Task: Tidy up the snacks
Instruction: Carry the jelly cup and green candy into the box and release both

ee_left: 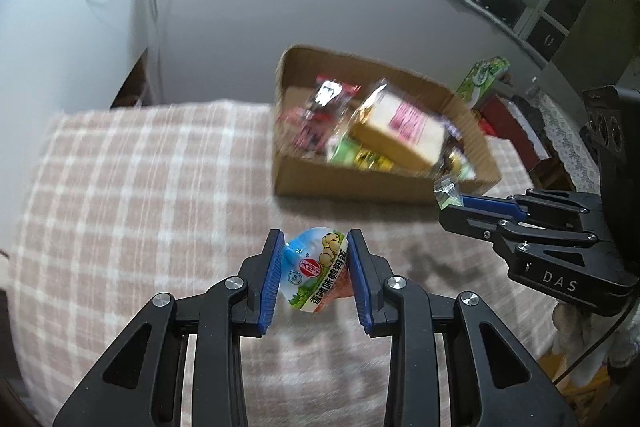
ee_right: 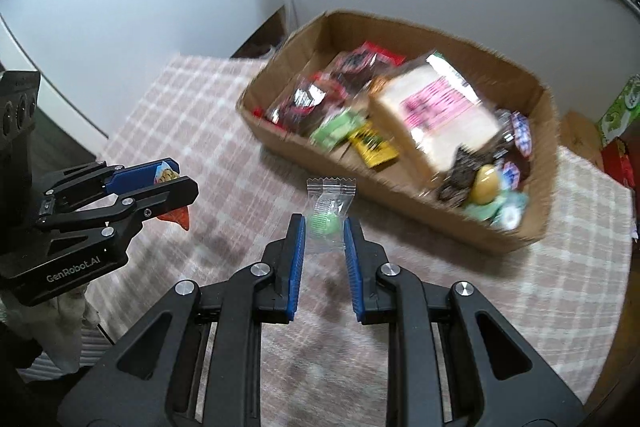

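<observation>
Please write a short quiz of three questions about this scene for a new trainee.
1. True or false: the left gripper is shut on a quail egg packet.
2. What does the right gripper hold? A) a clear-wrapped green candy B) a bread bag C) nothing
3. Fill in: the cardboard box stands on a checked ____.

Key: 1 true; 2 A; 3 cloth.

My left gripper (ee_left: 314,271) and right gripper (ee_right: 323,227) both angled downward, jaws clamped narrowly, side by side.
</observation>
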The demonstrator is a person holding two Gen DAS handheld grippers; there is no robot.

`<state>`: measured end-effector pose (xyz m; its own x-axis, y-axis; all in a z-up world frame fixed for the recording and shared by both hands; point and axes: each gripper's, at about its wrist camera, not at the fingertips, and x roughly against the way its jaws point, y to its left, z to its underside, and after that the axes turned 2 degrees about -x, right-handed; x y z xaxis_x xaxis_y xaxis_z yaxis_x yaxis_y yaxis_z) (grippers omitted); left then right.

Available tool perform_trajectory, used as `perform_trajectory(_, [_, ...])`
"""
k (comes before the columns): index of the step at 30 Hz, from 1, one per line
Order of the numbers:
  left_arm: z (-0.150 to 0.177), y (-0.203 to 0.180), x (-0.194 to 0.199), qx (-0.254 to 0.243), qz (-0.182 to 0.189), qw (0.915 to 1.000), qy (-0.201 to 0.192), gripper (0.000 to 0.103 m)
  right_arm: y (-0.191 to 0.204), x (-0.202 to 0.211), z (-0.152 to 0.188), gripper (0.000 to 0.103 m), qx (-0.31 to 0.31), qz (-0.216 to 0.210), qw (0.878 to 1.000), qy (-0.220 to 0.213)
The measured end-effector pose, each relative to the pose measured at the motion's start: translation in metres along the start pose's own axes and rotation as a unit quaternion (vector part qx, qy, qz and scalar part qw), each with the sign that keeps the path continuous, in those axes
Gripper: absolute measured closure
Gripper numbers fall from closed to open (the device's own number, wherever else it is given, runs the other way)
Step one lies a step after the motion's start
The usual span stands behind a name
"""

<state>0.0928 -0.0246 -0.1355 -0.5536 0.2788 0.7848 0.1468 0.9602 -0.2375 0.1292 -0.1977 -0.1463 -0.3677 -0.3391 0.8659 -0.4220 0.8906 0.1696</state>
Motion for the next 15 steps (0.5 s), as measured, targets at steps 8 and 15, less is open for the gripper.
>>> perform_trajectory(8, [-0.035, -0.017, 0.008, -0.021, 0.010, 0.9993, -0.027, 0.073, -0.024, 0.039, -0.024, 0.083, -0.020, 0.016, 0.999, -0.040])
perform_trajectory(15, [-0.056, -0.026, 0.004, -0.030, 0.016, 0.9986, -0.039, 0.073, -0.043, 0.055, -0.044, 0.083, -0.035, 0.030, 0.997, -0.064])
